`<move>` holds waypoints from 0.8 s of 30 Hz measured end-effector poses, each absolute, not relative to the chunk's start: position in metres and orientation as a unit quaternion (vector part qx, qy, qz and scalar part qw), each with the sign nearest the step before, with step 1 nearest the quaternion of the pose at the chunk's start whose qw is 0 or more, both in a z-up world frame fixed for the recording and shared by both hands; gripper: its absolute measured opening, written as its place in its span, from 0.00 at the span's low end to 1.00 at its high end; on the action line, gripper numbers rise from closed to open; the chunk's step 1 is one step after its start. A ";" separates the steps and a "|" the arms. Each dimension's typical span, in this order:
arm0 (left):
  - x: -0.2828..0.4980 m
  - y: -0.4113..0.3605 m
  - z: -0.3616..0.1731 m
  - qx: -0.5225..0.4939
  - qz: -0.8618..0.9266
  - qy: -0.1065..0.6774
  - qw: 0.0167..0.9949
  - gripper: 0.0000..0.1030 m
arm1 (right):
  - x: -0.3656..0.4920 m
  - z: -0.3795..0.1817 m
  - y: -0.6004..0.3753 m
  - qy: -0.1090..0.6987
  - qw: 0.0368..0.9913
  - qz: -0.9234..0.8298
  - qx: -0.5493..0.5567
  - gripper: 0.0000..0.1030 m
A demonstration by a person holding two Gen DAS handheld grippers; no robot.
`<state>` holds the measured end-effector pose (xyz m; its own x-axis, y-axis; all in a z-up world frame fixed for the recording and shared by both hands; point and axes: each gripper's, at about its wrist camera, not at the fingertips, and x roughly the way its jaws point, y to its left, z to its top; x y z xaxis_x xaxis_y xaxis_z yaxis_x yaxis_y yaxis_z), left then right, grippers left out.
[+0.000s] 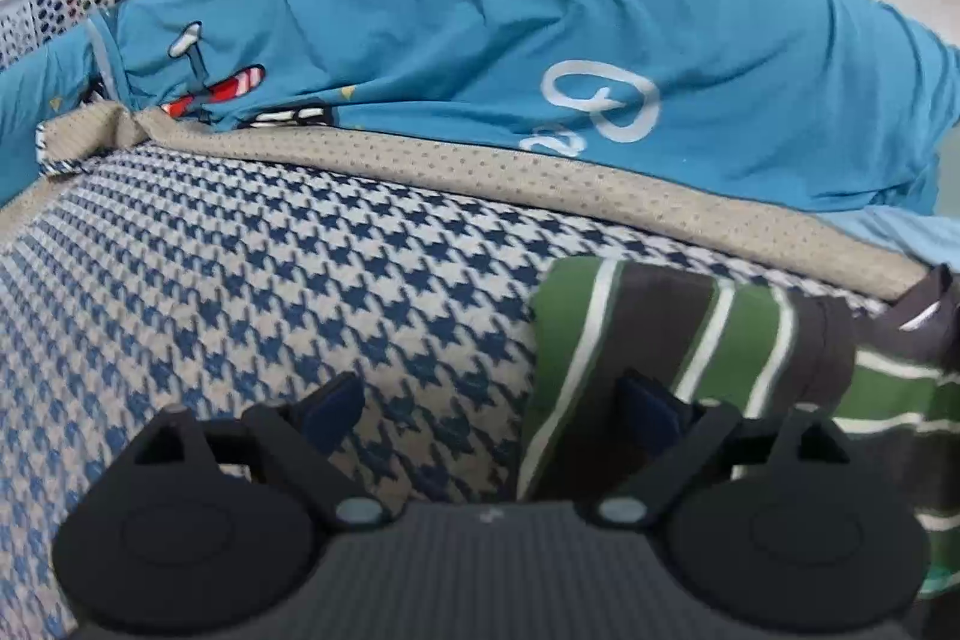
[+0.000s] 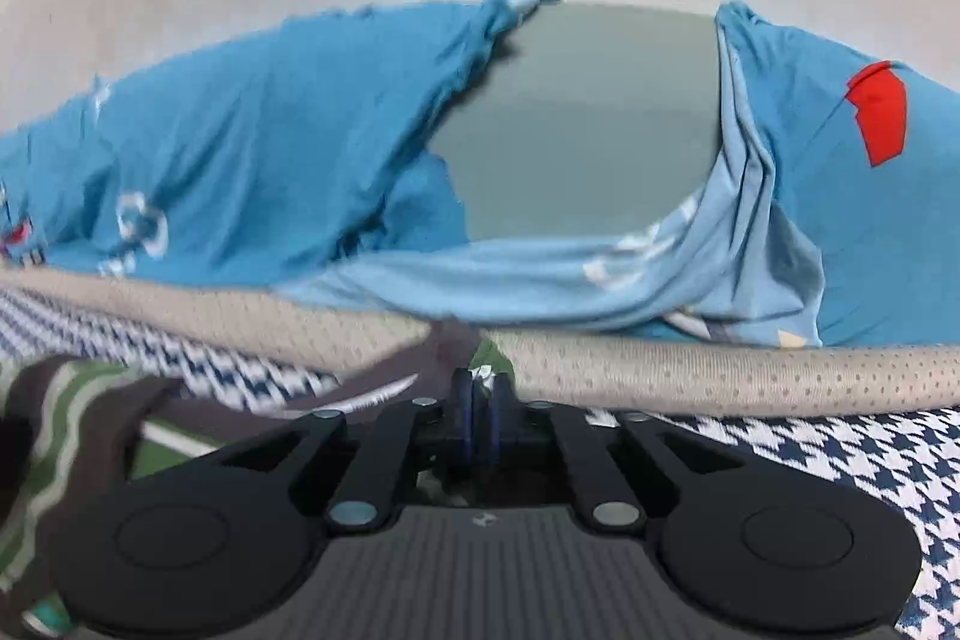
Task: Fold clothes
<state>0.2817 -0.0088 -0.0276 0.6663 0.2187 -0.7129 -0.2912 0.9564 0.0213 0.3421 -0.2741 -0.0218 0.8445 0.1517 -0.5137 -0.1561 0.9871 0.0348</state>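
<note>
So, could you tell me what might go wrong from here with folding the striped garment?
The right gripper pinches only a thin bit of the striped garment, so it may slip out. The left gripper is open, holding nothing, so the fold could skew. The blue bedding lies close behind and could snag.

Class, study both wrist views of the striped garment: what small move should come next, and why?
Probably close the open left gripper on the striped garment's near edge: its fingers straddle that edge, while the right gripper looks shut on cloth.

Soft, even light is seen; edges are bent by fisheye distortion, and cloth left of the fingers (image 2: 465,418) is blurred.
</note>
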 end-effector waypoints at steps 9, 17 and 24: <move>0.283 0.010 -0.030 -0.061 0.182 0.389 0.901 0.91 | 0.334 -0.010 -0.254 0.258 0.944 0.199 0.047 0.12; 0.277 0.018 -0.022 -0.069 0.184 0.380 0.904 0.91 | 0.328 -0.027 -0.221 0.306 0.900 0.294 0.095 0.15; 0.271 0.027 -0.013 -0.077 0.185 0.373 0.906 0.91 | 0.322 -0.043 -0.198 0.331 0.887 0.308 0.095 0.28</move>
